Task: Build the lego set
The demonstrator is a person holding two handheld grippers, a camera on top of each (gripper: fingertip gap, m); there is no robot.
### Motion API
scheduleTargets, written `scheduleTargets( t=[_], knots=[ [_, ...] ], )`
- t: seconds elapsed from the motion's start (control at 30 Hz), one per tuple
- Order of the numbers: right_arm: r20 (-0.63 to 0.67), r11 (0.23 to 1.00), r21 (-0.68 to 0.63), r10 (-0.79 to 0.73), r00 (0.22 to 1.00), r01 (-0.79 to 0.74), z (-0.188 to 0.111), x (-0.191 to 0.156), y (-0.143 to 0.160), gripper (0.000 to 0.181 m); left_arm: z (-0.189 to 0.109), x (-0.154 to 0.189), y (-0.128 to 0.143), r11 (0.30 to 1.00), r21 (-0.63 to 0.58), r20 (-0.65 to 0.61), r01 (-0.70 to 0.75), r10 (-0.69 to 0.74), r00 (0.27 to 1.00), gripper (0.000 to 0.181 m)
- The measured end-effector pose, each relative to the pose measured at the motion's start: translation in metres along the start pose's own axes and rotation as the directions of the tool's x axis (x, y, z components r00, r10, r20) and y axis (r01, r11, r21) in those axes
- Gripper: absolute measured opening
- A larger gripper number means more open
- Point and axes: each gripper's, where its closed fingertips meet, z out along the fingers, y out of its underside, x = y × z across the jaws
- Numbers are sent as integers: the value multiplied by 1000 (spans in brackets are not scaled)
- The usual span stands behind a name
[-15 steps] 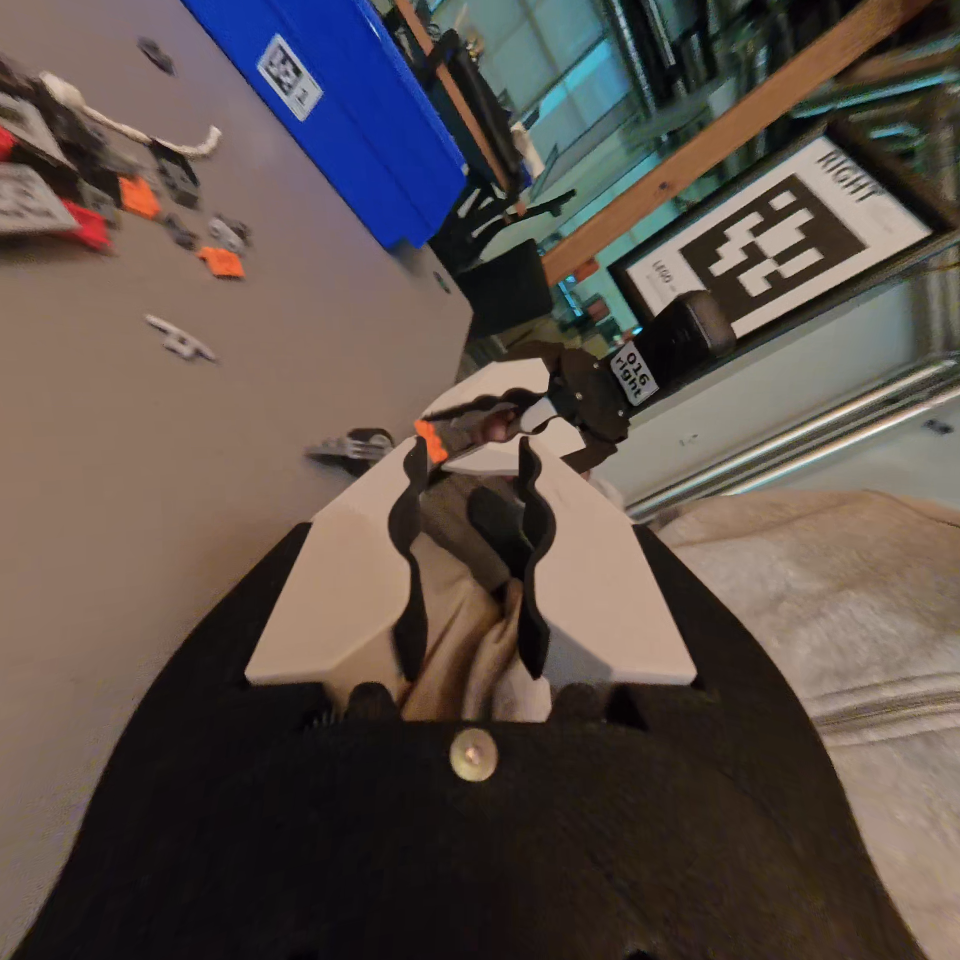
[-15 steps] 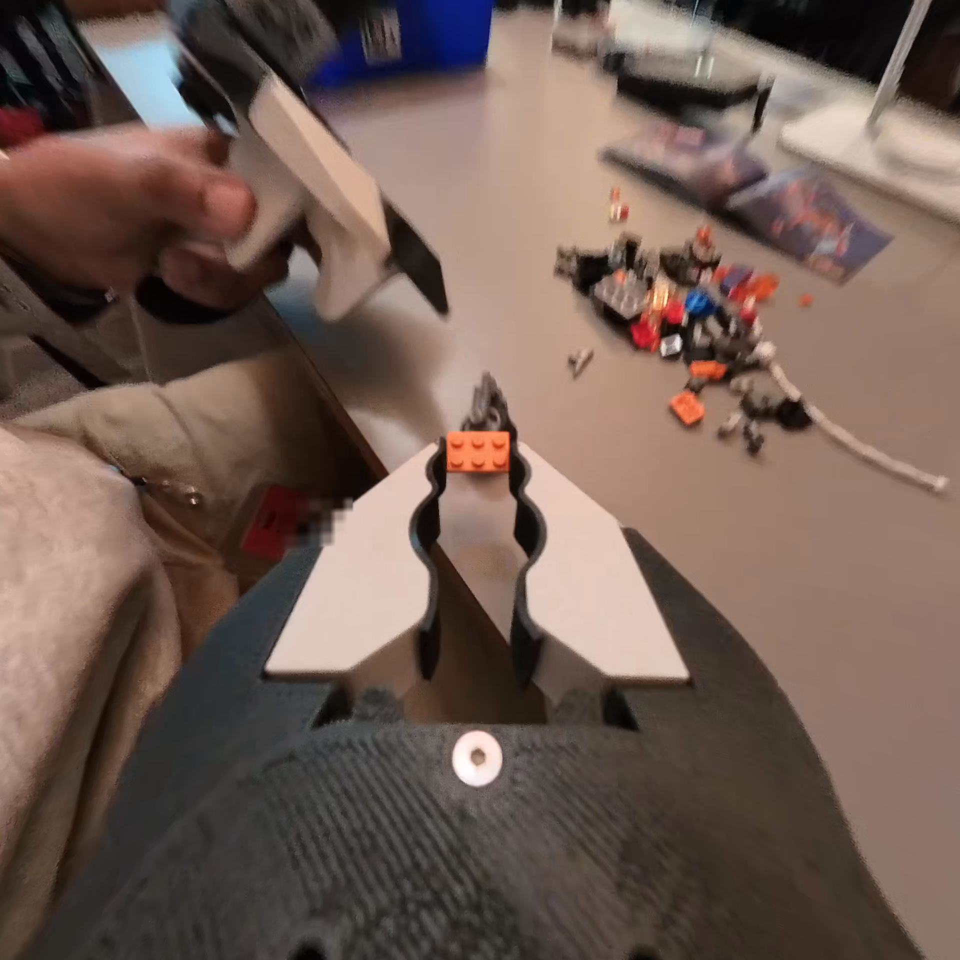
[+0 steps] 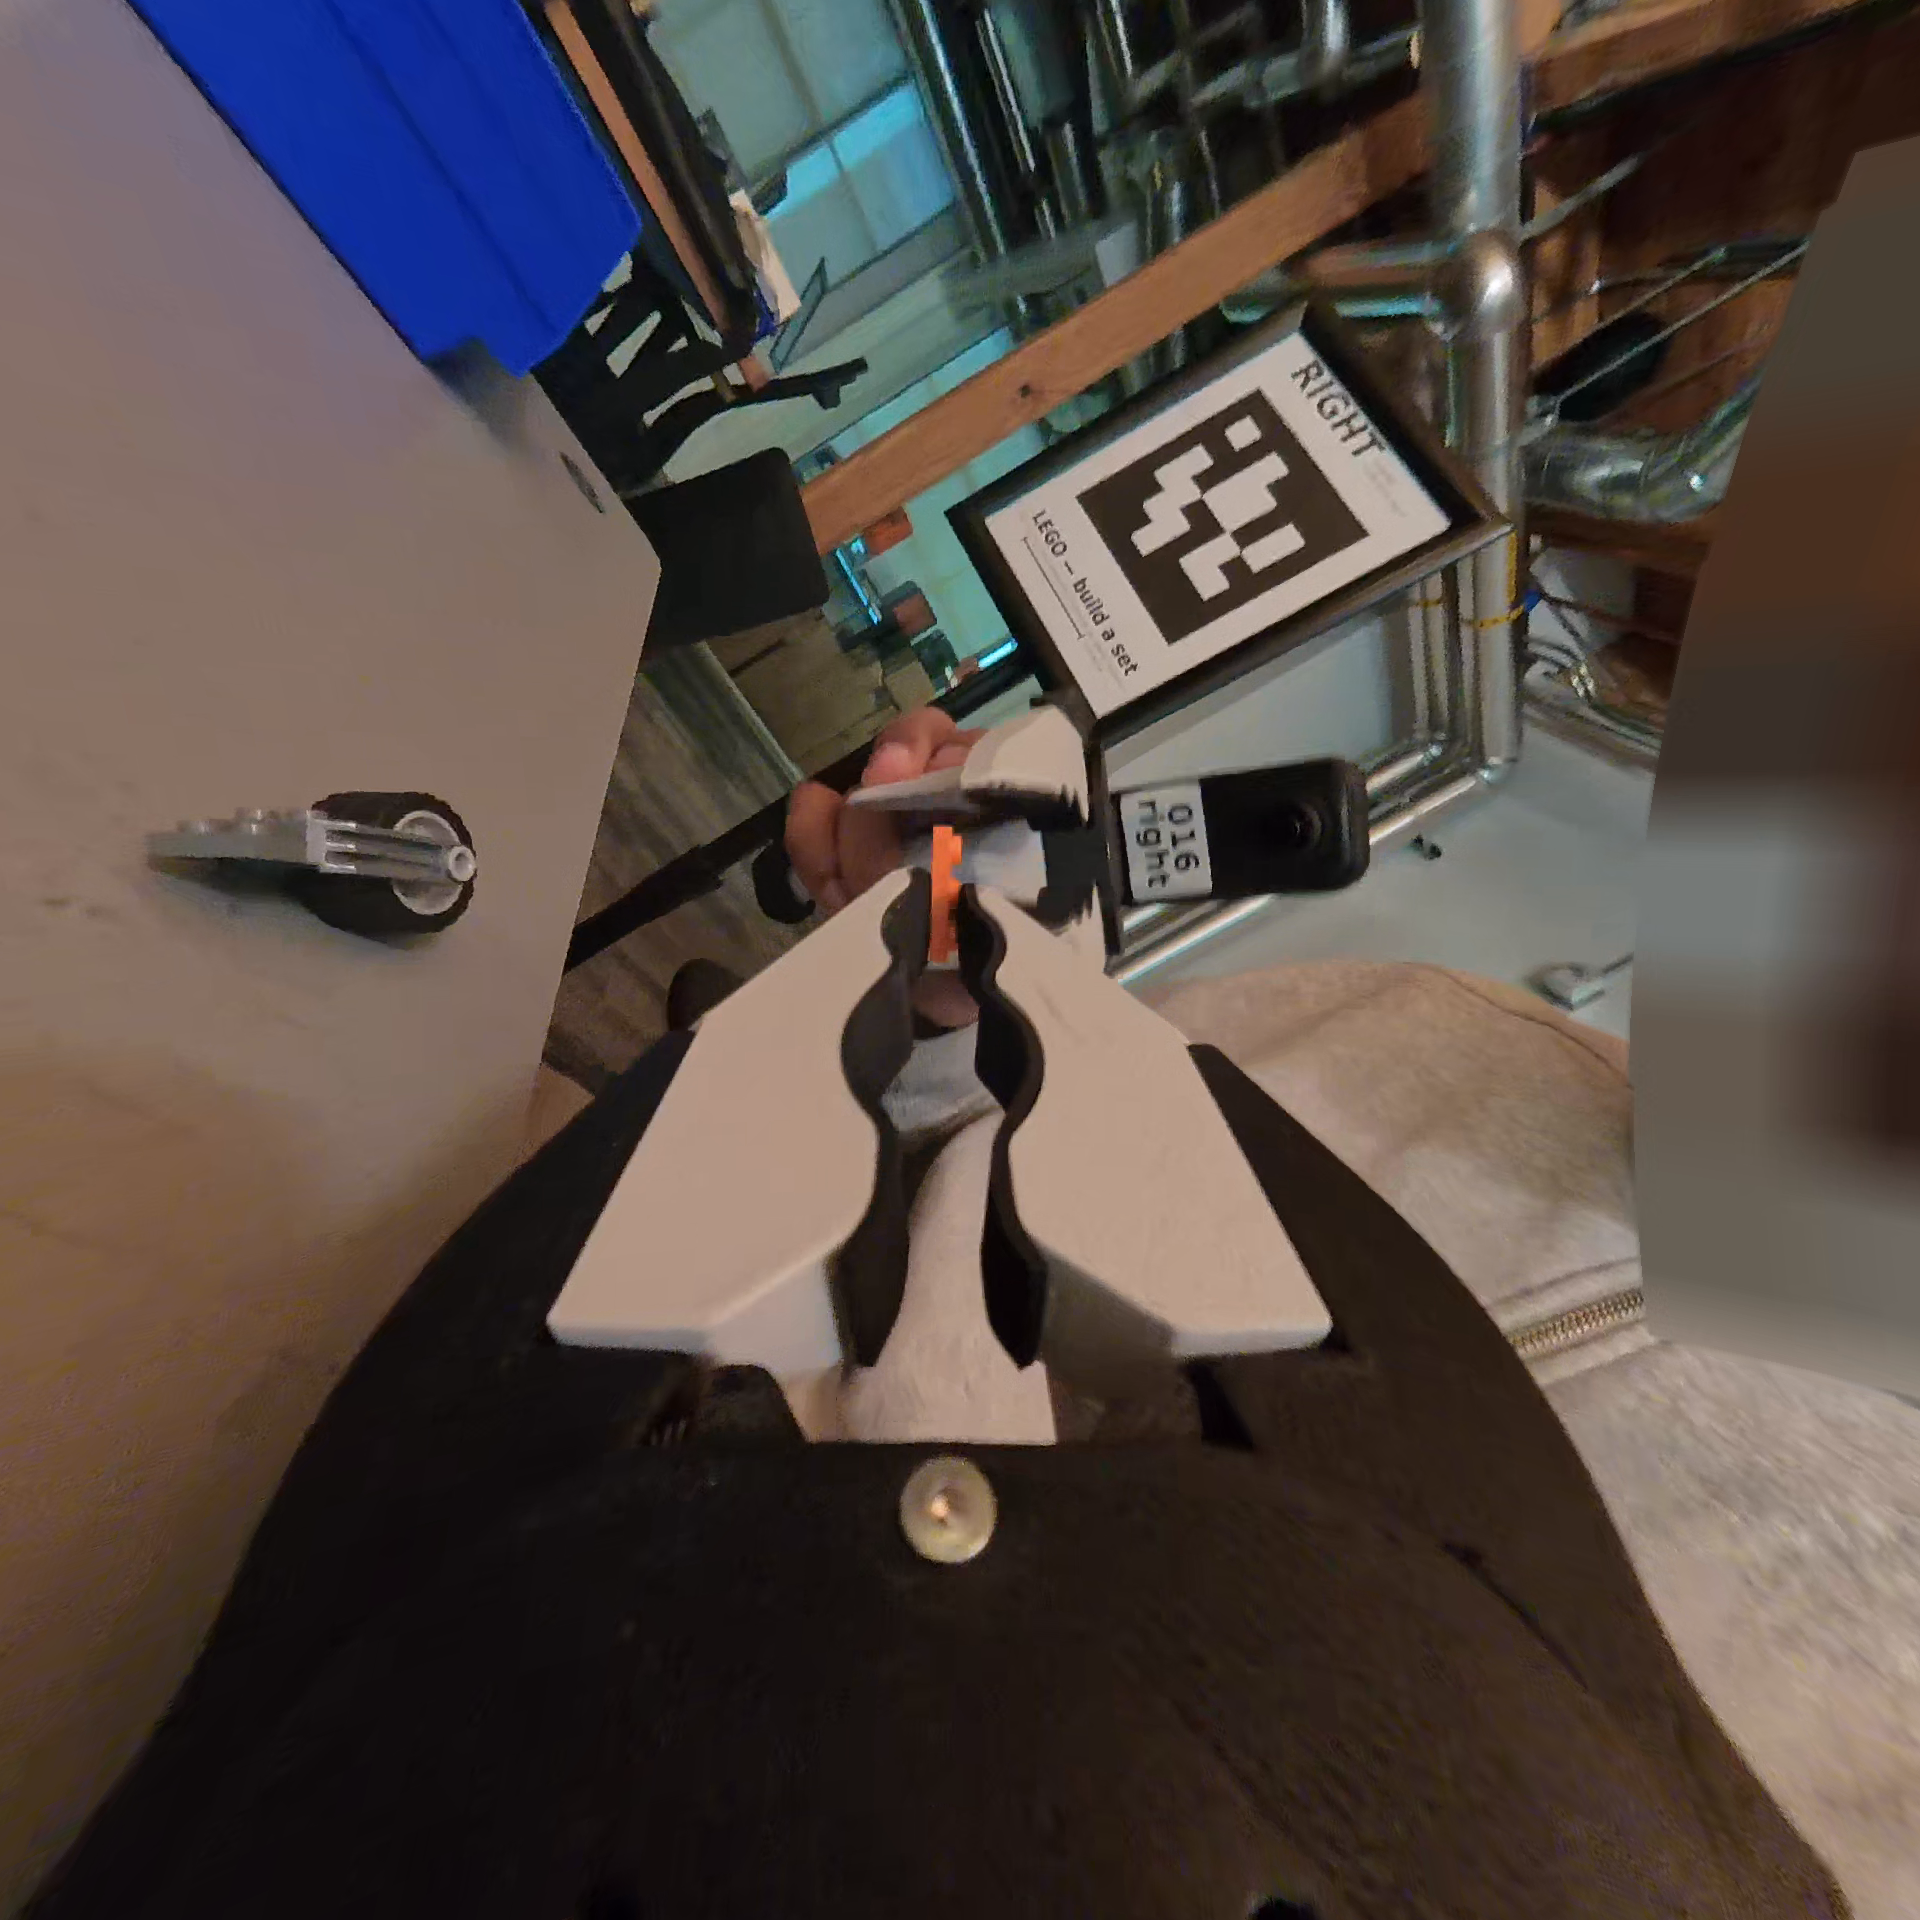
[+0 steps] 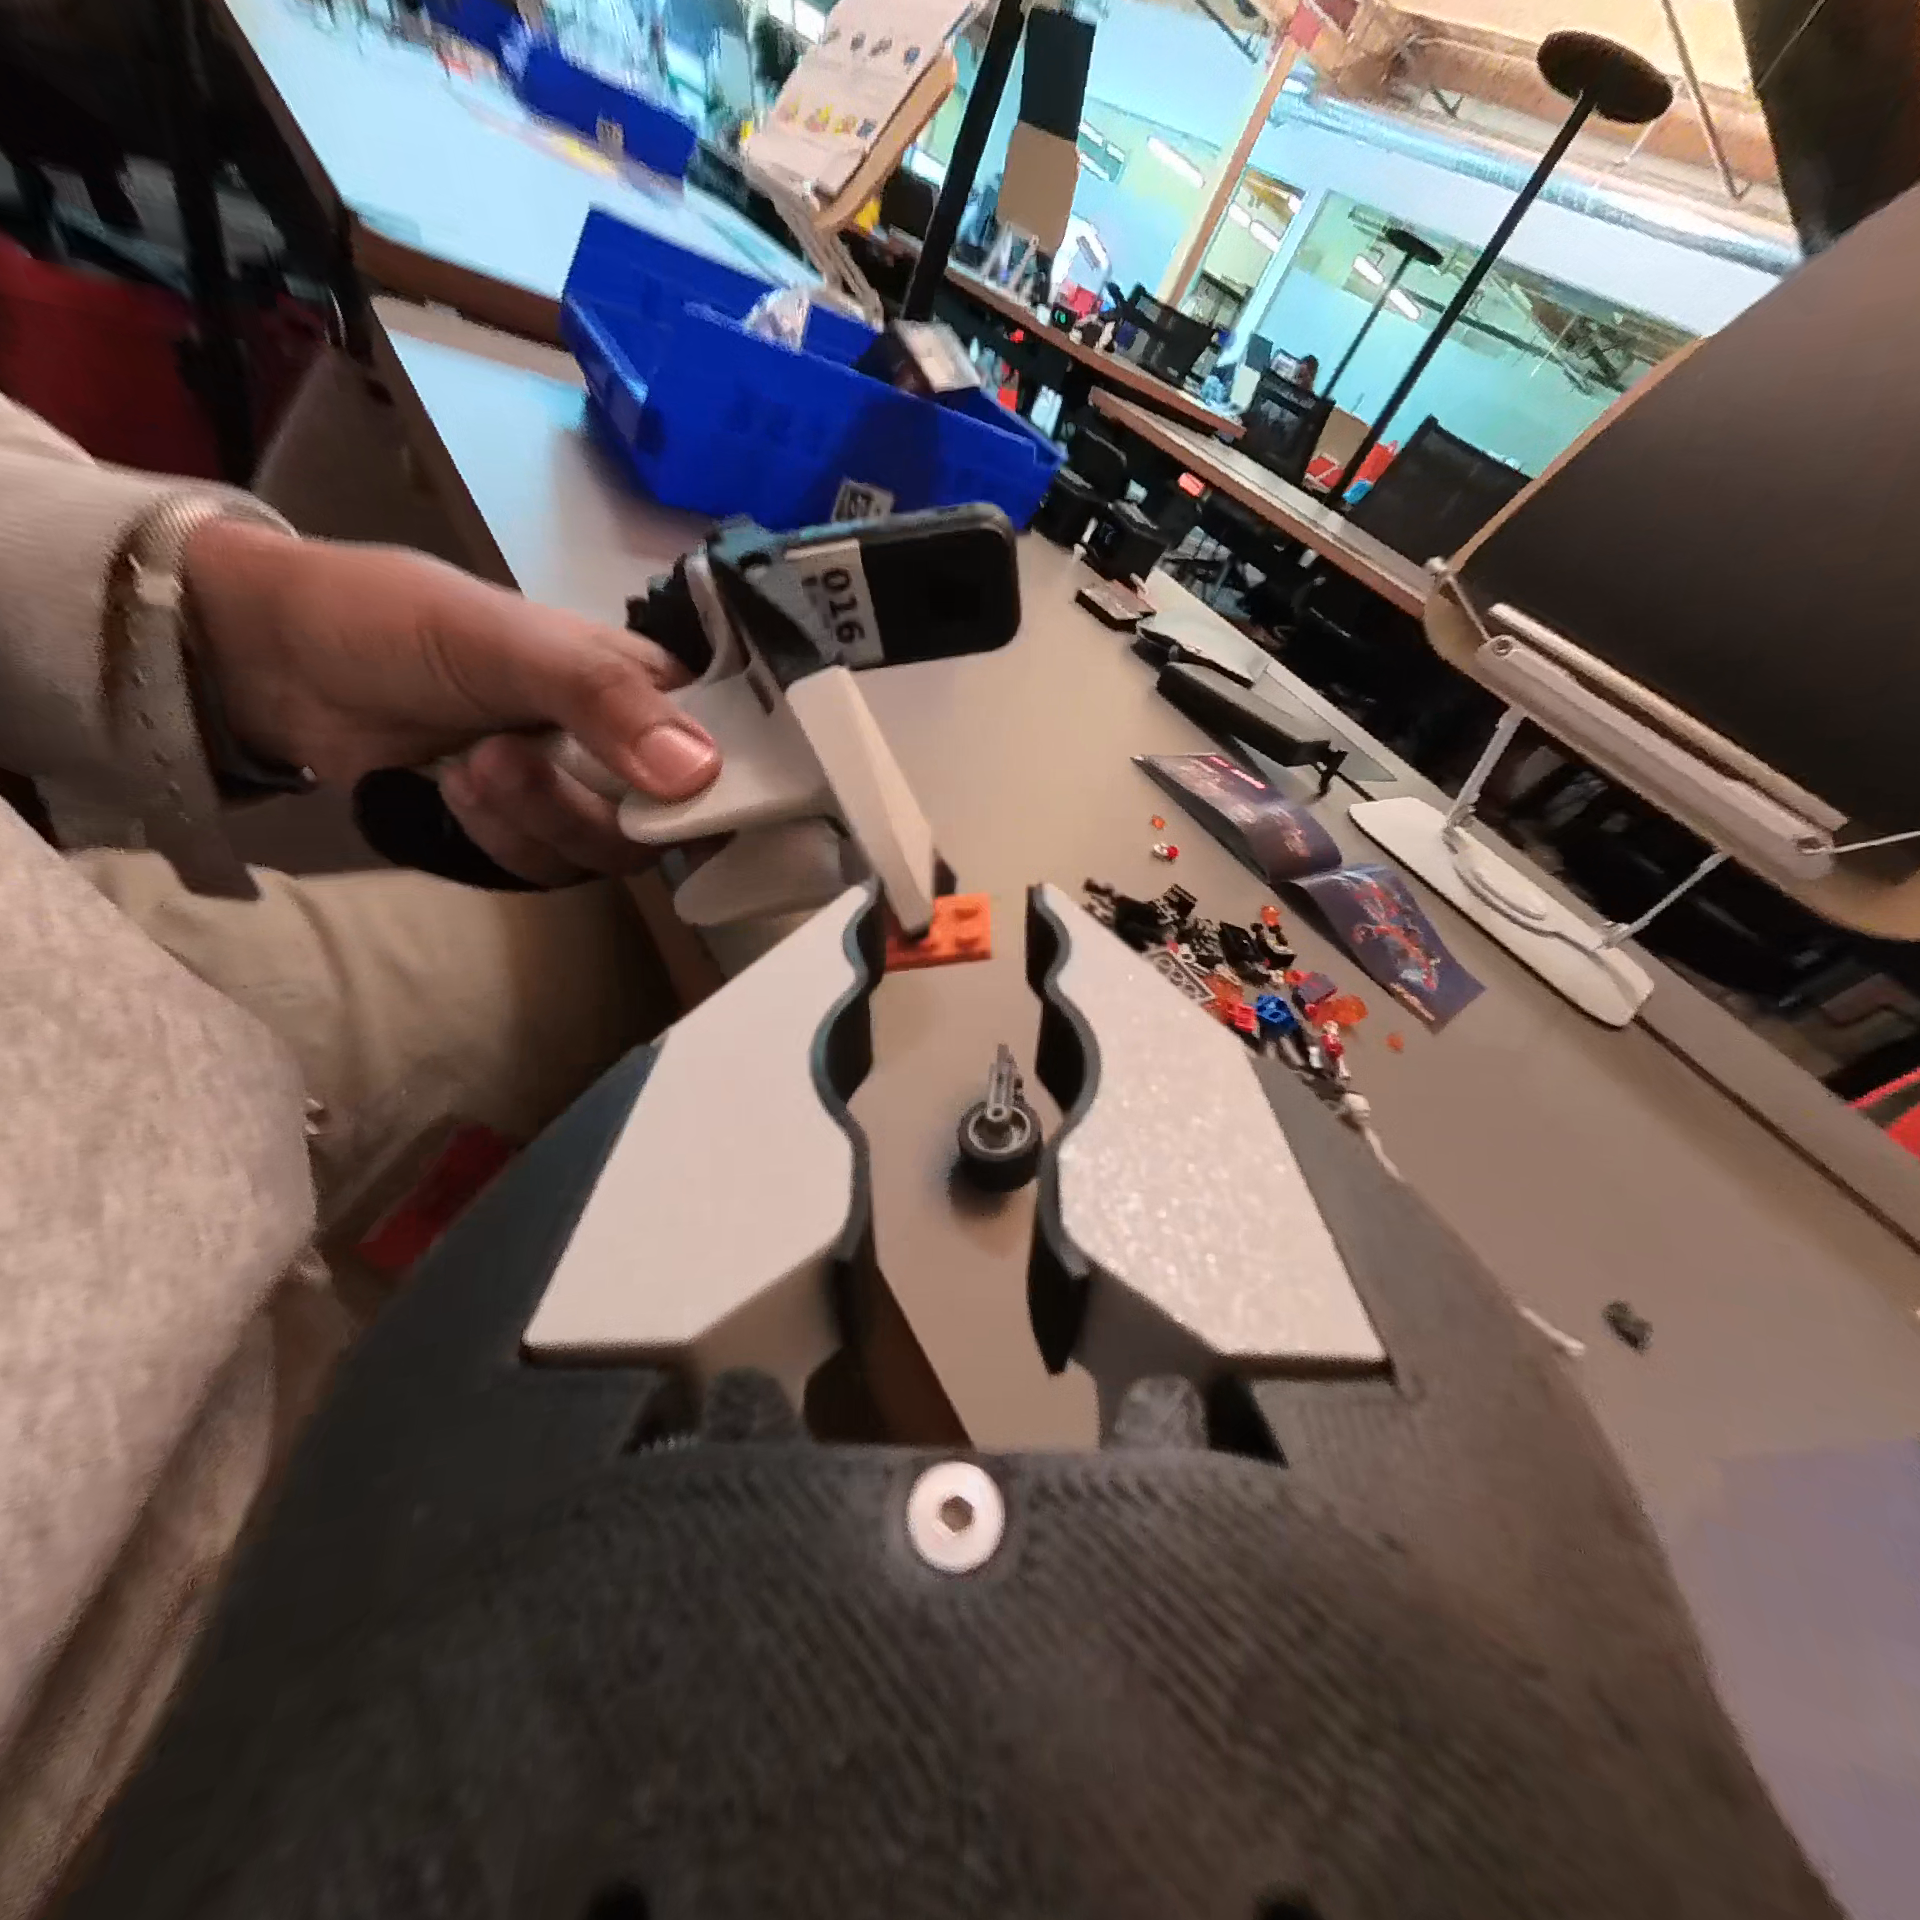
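Grey workshop table (image 4: 1195, 727), blue bin (image 4: 769, 426) at its back; left gripper (image 3: 940, 914) clamps the orange plate (image 3: 943, 904), right gripper (image 4: 951, 914) spread wide, wheel-axle piece (image 4: 1000, 1127) on the table below.

Flat orange studded plate (image 3: 943, 906) pinched edgewise in left tongs (image 3: 938, 914).

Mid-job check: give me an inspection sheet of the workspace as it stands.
Surface: grey table.
Job's things: orange plate held off the table; wheel on axle lying on the table.
Clutter: loose brick pile; open booklet beyond it.
Grippers: left claw shut on the orange plate; right claw open, its tips either side of the plate.
Cables: nothing seen.
Surroundings: blue bin at the far end; white lamp base.
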Motion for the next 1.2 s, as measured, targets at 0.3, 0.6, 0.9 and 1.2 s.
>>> scheduleTargets(
  t=[0.3, 0.6, 0.9, 1.2],
  knots=[
    [338, 823, -49, 547, 766, -566, -9, -21, 8, 18, 5, 8, 18, 979, -140, -14, -148, 148, 989, 3],
    [325, 797, -20, 576, 750, -603, -7, -16, 17, 15, 5, -2, 15, 982, -134, 13, -135, 138, 990, 3],
    [401, 694, -2, 660, 635, -720, -9, -10, 18, 9, 0, -10, 19, 973, -174, 30, -148, 155, 987, 2],
    [402, 713, -73, 661, 634, -697, -7, -17, 28, 3, 4, -21, 29, 915, -276, 125, -294, 338, 933, 5]
  ],
)
